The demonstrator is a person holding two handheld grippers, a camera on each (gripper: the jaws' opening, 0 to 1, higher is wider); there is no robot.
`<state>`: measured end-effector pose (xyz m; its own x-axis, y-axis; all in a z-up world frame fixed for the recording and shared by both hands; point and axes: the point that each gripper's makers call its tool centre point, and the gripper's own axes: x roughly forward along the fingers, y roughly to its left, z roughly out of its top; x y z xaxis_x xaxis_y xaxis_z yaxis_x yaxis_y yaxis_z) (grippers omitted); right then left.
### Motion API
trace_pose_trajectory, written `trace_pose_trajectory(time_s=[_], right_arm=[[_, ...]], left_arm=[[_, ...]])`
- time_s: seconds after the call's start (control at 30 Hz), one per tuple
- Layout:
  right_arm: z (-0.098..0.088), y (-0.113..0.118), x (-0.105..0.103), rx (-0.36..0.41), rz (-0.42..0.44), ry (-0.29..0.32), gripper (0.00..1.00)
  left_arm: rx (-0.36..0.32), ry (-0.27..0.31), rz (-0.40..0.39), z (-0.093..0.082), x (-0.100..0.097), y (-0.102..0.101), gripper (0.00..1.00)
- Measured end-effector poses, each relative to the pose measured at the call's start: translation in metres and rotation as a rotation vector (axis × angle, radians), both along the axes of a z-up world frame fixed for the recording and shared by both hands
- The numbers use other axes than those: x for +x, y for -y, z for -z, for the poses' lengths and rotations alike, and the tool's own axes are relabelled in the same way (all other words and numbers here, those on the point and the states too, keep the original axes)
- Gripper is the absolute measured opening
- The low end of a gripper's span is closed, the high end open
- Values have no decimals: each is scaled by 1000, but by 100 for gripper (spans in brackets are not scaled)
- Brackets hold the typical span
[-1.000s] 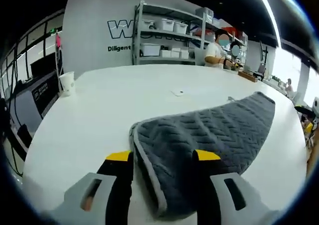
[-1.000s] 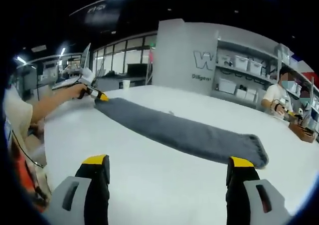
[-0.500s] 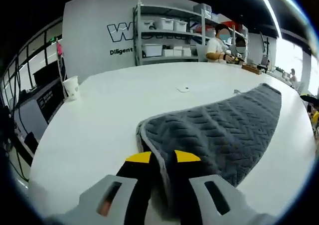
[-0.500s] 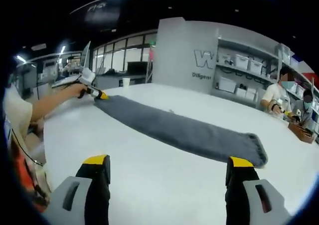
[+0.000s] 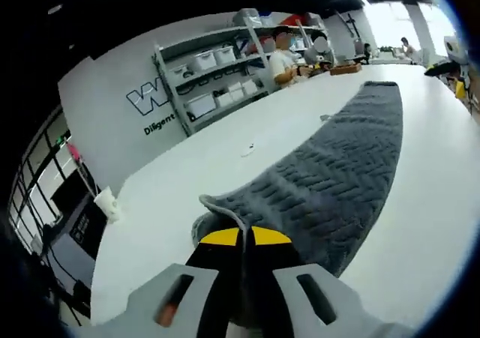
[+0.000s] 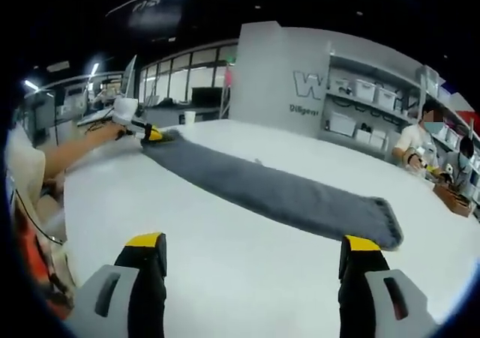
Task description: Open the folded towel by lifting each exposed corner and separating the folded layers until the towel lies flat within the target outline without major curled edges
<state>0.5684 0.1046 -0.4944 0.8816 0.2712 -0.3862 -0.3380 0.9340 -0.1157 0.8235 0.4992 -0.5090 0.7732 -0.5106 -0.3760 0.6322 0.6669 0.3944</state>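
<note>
Two grippers here. The left gripper (image 5: 241, 237) has its yellow-tipped jaws pinched together on the near corner of the grey towel (image 5: 330, 173), and that corner's pale-edged hem curls up just above the tips. From there the towel runs away across the white table (image 5: 187, 173) as a long folded strip, quilted zigzag pattern showing, its far end near the table's far side. A white paper cup (image 5: 105, 201) sits off toward the table's edge, well apart from the towel, and a small white scrap (image 5: 246, 152) lies on the table beside the strip.

In the right gripper view, the right gripper (image 6: 253, 252) hovers over bare table with its jaws spread wide and nothing between them. The towel (image 6: 285, 192) lies across the table (image 6: 247, 270) beyond it, one end rounded near the right jaw's side. At the other end the left gripper (image 6: 154, 135) clamps the corner, with the person's hand (image 6: 112, 130) and forearm behind it.

Behind the table stand shelves (image 5: 217, 68) with white bins and a wall with lettering, and people sit at the far end.
</note>
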Motion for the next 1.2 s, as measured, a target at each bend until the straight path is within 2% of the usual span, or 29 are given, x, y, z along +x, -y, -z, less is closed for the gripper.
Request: trace_pose_trajectory(time_s=[0.07, 0.13, 0.23, 0.3, 0.5, 0.57, 0.67, 0.9, 1.07, 1.2], right_arm=[[-1, -1, 0, 4, -4, 3, 95], [-2, -2, 0, 4, -9, 5, 95], [-1, -1, 0, 0, -10, 2, 95], [-1, 0, -1, 1, -7, -1, 95], [0, -4, -1, -3, -21, -3, 95], [0, -6, -2, -4, -25, -4, 95], [-1, -6, -2, -3, -25, -2, 95], [-1, -4, -2, -1, -22, -3, 95], [0, -4, -2, -4, -26, -8, 95], [2, -5, -1, -9, -28, -13, 95]], left_arm=[[25, 37, 52, -4, -6, 7, 3], [82, 105, 133, -8, -16, 18, 3], [186, 168, 213, -6, -30, 28, 3], [223, 177, 227, -2, -35, 33, 3], [213, 175, 284, -2, -45, 45, 3], [200, 142, 313, 1, -51, 49, 3], [127, 41, 353, 8, -58, 53, 3], [-1, -81, 372, 12, -63, 51, 3], [-18, -121, 362, 20, -61, 48, 4], [3, -153, 353, 31, -63, 49, 5]])
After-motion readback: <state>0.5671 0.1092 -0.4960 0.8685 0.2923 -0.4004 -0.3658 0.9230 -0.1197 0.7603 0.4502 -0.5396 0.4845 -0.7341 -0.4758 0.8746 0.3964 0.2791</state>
